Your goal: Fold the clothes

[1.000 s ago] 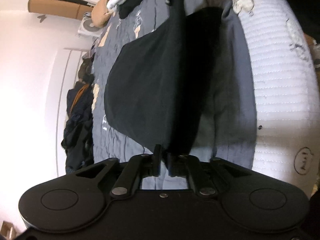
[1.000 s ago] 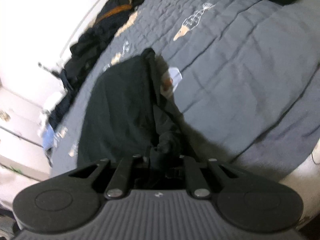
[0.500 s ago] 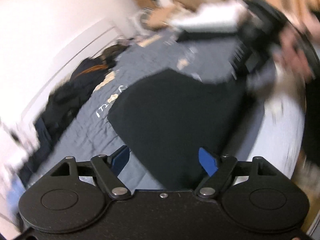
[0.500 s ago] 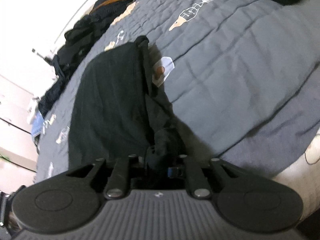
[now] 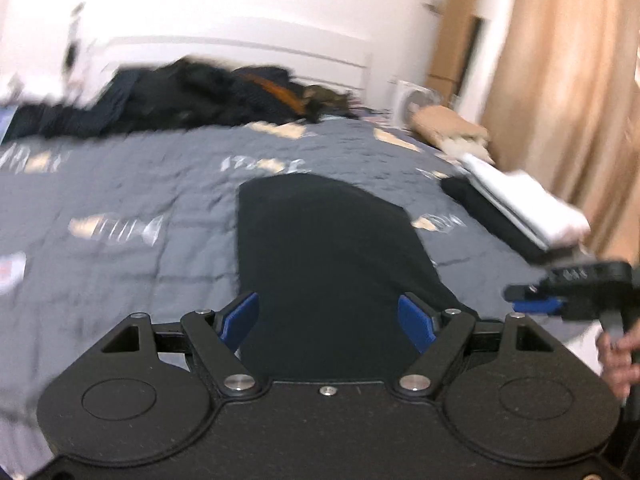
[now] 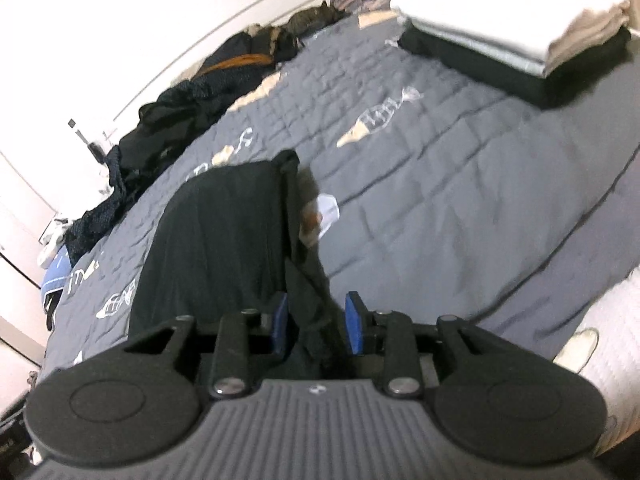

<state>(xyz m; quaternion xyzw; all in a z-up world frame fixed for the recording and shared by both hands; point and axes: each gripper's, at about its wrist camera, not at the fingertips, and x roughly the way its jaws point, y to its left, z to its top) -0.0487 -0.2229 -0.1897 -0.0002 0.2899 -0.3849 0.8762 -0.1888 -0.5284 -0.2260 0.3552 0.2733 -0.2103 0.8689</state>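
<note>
- Now the black garment [image 5: 332,256] lies flat on the grey quilted bed [image 5: 120,200], near its front edge.
- Left tool [image 5: 328,320] hovers over the near end of the garment, its blue pads spread wide and gripping nothing.
- Right tool [image 6: 316,320] has its pads parted, with a bunched fold of the garment [image 6: 224,240] between them; whether they touch the cloth is unclear.
- Folded stack [image 6: 516,28] sits at the far right corner of the bed.
- Loose dark clothes [image 5: 180,96] are heaped along the far edge.
</note>
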